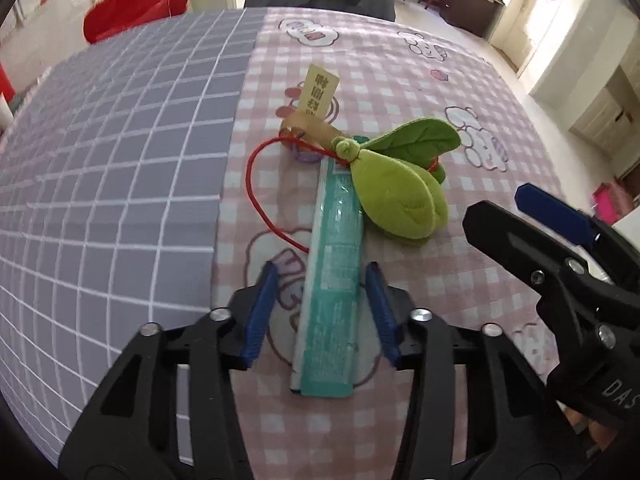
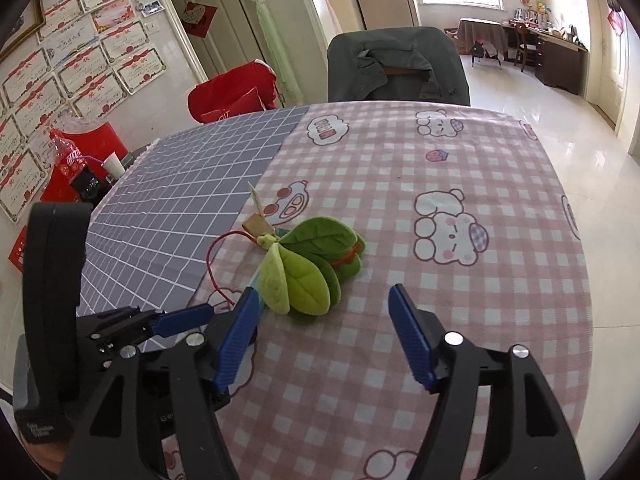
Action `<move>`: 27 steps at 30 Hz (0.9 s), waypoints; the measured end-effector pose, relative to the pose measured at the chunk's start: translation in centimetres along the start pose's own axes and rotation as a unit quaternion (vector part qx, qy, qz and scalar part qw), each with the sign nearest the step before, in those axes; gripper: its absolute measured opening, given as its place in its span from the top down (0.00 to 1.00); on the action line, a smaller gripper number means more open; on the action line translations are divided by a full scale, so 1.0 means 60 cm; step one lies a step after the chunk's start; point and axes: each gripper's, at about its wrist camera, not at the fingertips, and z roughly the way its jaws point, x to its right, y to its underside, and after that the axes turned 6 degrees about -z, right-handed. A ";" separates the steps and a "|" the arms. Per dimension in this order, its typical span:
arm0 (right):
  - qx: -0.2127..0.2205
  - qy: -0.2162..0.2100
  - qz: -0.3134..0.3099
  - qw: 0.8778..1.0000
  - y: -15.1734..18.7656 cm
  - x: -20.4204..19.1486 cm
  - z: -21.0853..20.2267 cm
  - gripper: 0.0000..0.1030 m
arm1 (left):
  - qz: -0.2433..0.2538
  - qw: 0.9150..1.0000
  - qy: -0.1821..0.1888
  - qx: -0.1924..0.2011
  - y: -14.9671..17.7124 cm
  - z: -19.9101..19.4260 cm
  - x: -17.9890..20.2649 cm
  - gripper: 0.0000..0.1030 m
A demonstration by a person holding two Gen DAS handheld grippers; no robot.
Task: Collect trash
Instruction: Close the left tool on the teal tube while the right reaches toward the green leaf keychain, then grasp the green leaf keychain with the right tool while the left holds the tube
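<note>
A: Where's the trash?
B: The flat teal wrapper (image 1: 334, 280) lies between the left gripper (image 1: 322, 308)'s parted, untouching pads; felt leaves (image 1: 396, 184) hide its far end.
A: The right gripper (image 2: 324, 336)?
B: Wide apart, empty, near the leaves

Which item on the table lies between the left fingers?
The teal wrapper; the green felt leaves and paper tag lie beyond it.

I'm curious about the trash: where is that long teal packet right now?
In the left wrist view, the teal packet lies on the pink checked tablecloth, between the left gripper's open fingers, its far end under the green felt leaves.
</note>
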 end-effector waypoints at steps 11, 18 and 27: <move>0.011 -0.018 -0.009 1.000 0.010 -0.020 0.050 0.34 | -0.055 0.997 0.018 0.042 0.016 -0.046 -0.054 0.92; 0.007 -0.051 -0.042 0.998 0.002 -0.047 0.075 0.34 | -0.066 0.996 0.044 0.034 0.034 -0.064 -0.075 0.93; 0.004 -0.062 -0.042 0.997 -0.003 -0.046 0.082 0.34 | -0.036 0.997 0.073 0.013 0.085 -0.093 -0.062 0.93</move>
